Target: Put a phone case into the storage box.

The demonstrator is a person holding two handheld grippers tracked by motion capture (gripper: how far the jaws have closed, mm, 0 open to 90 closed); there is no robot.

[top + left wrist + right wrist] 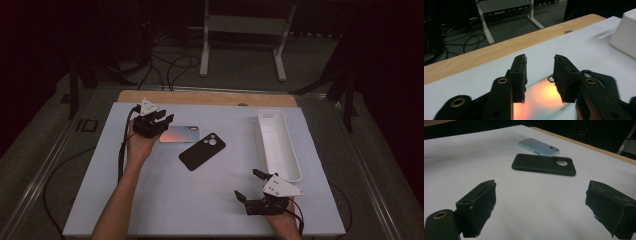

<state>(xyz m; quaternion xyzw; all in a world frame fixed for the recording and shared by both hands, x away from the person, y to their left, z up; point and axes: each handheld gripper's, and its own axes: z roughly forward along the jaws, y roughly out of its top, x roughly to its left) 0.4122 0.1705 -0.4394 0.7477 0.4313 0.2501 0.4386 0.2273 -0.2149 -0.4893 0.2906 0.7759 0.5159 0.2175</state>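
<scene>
Nearest the lens, in the left gripper view, the two black jaws of the left gripper (539, 75) stand partly open over the near end of the phone (540, 100), straddling it without clear contact; whether the pads touch its edges cannot be told. From the high view the phone (179, 134) lies flat on the white mat (200, 210), left of centre, with the left gripper (159, 119) at its left end and the black phone case (202, 151) just beside it toward the person, close but seemingly not overlapping. To take the phone well, I judge the jaws should drop lower so the pads meet its long edges squarely before closing; a thin slab with a smooth back could tip or slip out of a shallow pinch. The right gripper (251, 186) hovers wide open and empty near the front right of the mat, its jaws facing the case (543, 165) and phone (538, 146) in the right gripper view, well apart from both. Open mat lies between the two grippers, giving good room to carry. The white tray (289, 160) runs along the right side, close beside the right gripper, and the wooden table edge (210, 97) borders the far side.
</scene>
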